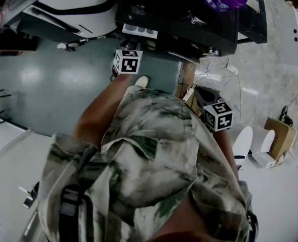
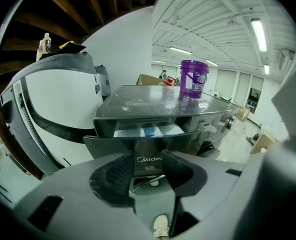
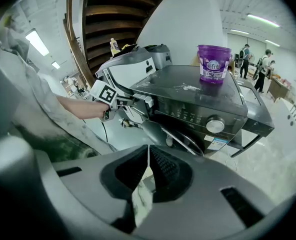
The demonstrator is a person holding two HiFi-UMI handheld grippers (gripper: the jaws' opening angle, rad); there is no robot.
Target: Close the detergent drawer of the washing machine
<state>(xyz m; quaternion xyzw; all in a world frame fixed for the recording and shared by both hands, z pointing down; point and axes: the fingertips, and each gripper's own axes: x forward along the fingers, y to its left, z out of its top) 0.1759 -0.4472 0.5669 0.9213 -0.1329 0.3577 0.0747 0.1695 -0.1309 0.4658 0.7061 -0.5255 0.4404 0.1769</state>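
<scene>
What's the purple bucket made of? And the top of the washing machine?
The purple bucket looks like plastic: solid bright colour, slightly glossy, with a printed label. The washing machine's top looks like dark painted metal or hard plastic, I can't tell which; it is smooth and shiny.

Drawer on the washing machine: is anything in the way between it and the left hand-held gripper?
Nothing visible is. The left hand-held gripper points straight at the open drawer, jaws apart. The purple bucket sits up on the washing machine, out of the way.
</scene>
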